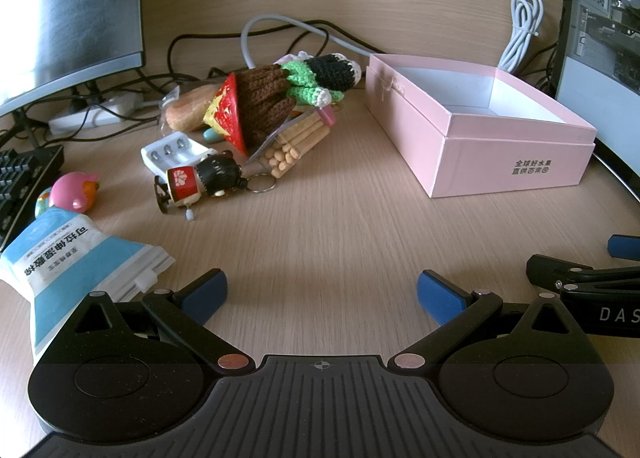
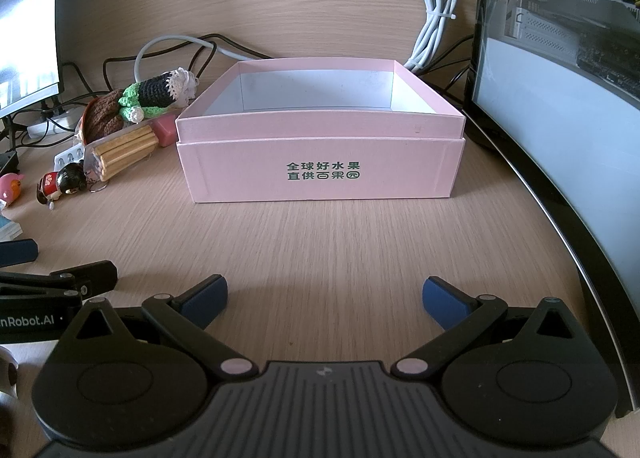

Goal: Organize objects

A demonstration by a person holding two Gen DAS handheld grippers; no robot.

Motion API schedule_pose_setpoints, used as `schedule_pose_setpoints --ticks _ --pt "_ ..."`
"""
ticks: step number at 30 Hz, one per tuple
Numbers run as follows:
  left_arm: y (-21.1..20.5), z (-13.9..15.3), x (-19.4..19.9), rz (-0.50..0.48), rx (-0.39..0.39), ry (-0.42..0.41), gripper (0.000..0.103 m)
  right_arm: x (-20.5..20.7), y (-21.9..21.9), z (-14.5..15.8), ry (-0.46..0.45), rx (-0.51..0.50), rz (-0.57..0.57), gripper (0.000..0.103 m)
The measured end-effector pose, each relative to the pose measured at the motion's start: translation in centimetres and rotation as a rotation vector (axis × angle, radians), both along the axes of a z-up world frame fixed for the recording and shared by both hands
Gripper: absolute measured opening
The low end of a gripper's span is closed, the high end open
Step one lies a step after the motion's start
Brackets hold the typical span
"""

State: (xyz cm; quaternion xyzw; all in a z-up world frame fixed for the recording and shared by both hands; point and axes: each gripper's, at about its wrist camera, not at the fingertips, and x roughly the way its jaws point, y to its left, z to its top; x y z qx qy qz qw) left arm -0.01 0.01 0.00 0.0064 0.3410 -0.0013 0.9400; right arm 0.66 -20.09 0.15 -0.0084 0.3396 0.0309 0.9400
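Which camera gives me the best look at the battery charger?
Left wrist: the white battery charger lies in plain sight, empty slots visible, beside the figurine keychain. In the right wrist view only a sliver of it shows at the left, behind the biscuit sticks.

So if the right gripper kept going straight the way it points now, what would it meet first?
Probably bare desk: the open right gripper tilts downward. Beyond that lies the pink box, front wall first. Depth is hard to judge.

Pink box [image 2: 320, 174], green lettering; brown-and-green crochet doll [image 1: 280, 94].
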Motion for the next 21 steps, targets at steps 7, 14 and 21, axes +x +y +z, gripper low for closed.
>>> schedule_pose_setpoints --ticks 7,14,21 --pt "0.07 0.0 -0.04 -0.007 -0.005 -0.001 0.103 0.0 -0.02 -0.03 0.0 0.0 0.0 0.103" --pt "0.06 -0.27 -0.05 -0.006 -0.003 -0.001 0.103 0.0 -0.02 -0.03 0.0 0.0 0.0 0.103" --pt "-0.07 -0.28 -0.04 -0.005 0.003 -0.002 0.103 0.0 -0.01 -0.02 0.0 0.0 0.0 0.103"
